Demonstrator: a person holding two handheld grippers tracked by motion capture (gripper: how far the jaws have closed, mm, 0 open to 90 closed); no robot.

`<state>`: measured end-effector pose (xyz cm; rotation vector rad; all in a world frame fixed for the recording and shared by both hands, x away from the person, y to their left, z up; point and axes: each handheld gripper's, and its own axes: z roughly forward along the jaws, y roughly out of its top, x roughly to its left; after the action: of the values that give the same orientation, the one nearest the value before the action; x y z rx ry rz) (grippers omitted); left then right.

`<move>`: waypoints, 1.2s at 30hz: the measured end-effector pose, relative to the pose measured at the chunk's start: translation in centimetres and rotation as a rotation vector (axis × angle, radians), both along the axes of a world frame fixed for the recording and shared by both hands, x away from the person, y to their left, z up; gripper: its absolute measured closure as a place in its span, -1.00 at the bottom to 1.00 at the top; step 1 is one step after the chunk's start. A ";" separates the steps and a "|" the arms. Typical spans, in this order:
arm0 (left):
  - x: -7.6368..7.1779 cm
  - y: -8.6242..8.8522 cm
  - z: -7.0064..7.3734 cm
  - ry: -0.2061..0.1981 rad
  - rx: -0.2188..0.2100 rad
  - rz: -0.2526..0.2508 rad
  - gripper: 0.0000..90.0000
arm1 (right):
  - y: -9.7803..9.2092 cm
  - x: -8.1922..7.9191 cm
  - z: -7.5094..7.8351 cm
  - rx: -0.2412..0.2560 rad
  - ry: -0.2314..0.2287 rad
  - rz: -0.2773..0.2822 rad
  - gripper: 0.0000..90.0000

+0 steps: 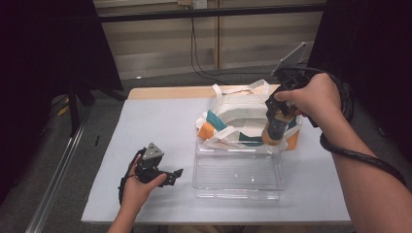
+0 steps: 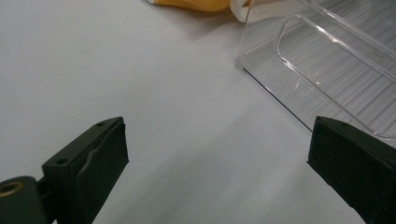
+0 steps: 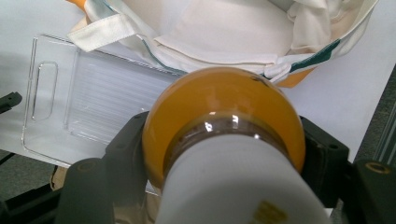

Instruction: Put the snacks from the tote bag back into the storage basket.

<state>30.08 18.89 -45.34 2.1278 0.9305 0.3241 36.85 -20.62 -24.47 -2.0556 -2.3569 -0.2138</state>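
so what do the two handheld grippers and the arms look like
Both grippers, left and right, are black with blocky matte jaws, each topped by a grey three-cornered plate. A thick black cable loops around the right forearm. Both forearms are bare, no sleeves.

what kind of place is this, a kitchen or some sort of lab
Probably a lab or recording bay, not a kitchen: a plain white table walled by black curtains, a metal rail on the bare floor, and handheld grippers, the right gripper holding an orange bottle.

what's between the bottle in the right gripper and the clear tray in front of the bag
Nothing visible. The right gripper holds the orange bottle at the near rim of the tote bag. The clear plastic tray lies just in front, with nothing in it. The left gripper is open, left of the tray.
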 end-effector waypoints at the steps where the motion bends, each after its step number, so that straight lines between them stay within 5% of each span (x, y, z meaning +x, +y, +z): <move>1: 0.0 0.0 0.0 0.000 0.000 0.000 -0.90 | -0.1 0.0 0.0 0.003 0.000 0.004 -0.32; 36: 0.1 -0.3 -0.1 0.001 0.007 -0.006 -0.90 | 0.5 -1.1 -2.2 0.000 0.040 0.045 -0.32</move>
<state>30.20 18.60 -45.43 2.1371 0.9253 0.3238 35.72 -20.14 -26.69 -1.9846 -2.3769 -0.1706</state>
